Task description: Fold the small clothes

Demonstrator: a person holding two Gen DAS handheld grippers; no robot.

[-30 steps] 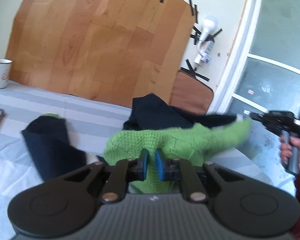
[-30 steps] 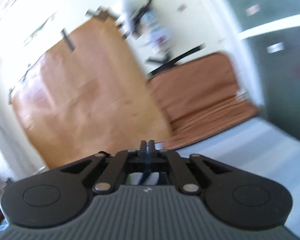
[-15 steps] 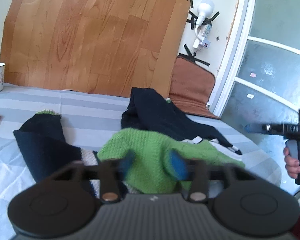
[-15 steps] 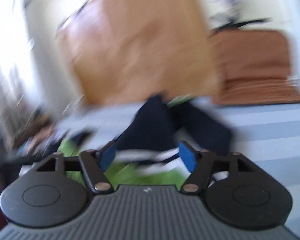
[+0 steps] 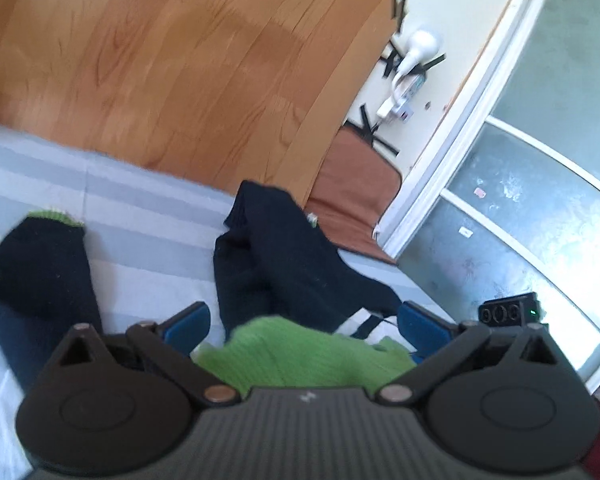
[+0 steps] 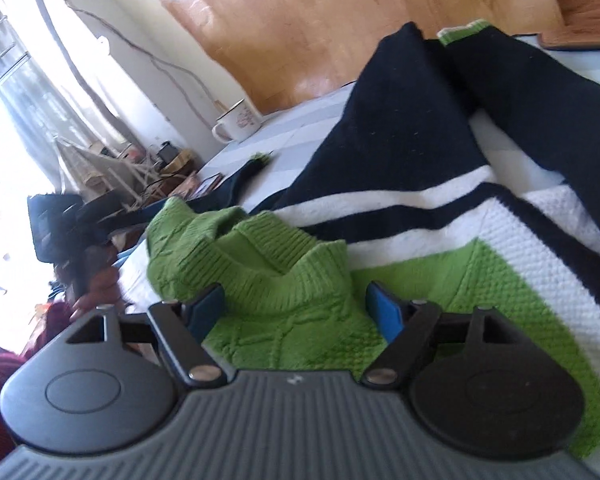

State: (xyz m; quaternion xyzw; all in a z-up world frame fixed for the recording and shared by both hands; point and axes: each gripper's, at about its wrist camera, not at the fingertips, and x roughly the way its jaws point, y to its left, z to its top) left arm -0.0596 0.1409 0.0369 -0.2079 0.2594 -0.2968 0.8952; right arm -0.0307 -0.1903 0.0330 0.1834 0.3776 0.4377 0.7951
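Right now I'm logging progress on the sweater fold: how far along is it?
Early. Done: little; the sweater lies spread on the striped sheet, its dark sleeves unfolded, its green collar rumpled. In hand: nothing; the left gripper and right gripper have just been opening, with green knit between their jaws but not pinched. Left: folding sleeves and body.

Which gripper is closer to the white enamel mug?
Left. The left gripper sits on the white enamel mug's side of the sweater; the right gripper is farther.
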